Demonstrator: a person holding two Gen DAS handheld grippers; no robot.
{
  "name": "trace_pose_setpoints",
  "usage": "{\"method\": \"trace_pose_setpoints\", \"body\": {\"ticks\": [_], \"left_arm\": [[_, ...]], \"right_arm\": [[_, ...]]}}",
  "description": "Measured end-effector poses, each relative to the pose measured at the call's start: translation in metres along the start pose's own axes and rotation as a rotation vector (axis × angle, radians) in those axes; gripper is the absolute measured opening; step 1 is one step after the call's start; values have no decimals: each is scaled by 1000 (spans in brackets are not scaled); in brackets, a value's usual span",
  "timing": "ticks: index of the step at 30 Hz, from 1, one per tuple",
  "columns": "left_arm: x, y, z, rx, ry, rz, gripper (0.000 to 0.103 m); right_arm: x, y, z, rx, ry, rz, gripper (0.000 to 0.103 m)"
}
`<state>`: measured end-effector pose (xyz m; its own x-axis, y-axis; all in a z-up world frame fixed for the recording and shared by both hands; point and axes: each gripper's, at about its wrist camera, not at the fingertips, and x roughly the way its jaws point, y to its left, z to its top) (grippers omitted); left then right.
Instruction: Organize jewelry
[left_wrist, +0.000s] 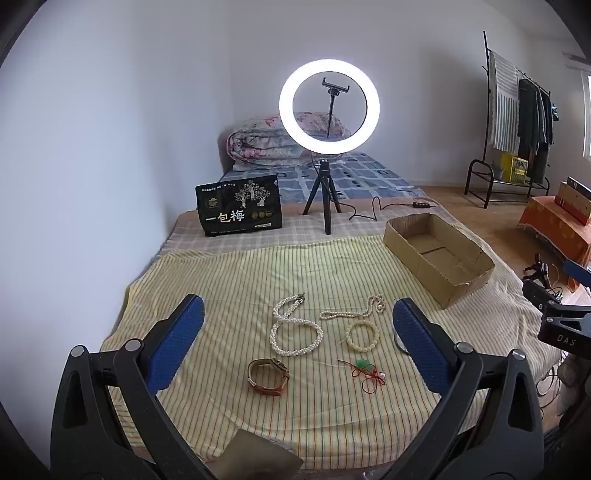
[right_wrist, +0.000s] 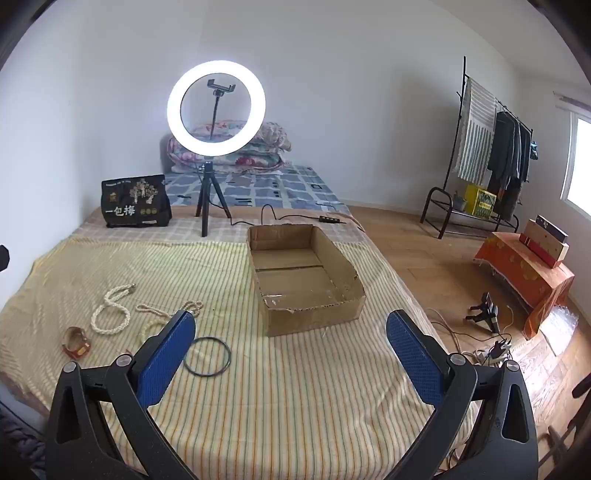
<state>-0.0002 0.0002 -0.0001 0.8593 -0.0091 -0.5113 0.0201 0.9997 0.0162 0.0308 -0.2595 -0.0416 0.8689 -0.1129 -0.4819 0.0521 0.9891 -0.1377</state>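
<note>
Jewelry lies on a yellow striped cloth (left_wrist: 229, 273). A thick pearl necklace (left_wrist: 291, 328), a thin bead necklace (left_wrist: 354, 312), a bead bracelet (left_wrist: 362, 335), a brown watch (left_wrist: 267, 376) and a red cord with a green pendant (left_wrist: 364, 371) lie in front of my left gripper (left_wrist: 297, 317), which is open and empty above them. An open cardboard box (right_wrist: 306, 277) stands right of them and is empty. A black ring (right_wrist: 207, 356) lies near my right gripper (right_wrist: 291, 330), which is open and empty in front of the box.
A lit ring light on a tripod (left_wrist: 327, 147) and a black snack bag (left_wrist: 240, 210) stand at the back of the bed. A folded quilt (left_wrist: 266, 144) lies behind. A clothes rack (right_wrist: 487, 155), an orange-covered stand (right_wrist: 528, 273) and cables (right_wrist: 491, 347) are on the floor at right.
</note>
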Motion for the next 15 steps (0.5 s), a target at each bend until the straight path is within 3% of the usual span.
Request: {"method": "trace_pose_setpoints", "body": {"ticks": [15], "left_arm": [[1,0,1,15,-2,6,103]], "right_arm": [[-3,0,-3,-5,-8,-9,103]]}}
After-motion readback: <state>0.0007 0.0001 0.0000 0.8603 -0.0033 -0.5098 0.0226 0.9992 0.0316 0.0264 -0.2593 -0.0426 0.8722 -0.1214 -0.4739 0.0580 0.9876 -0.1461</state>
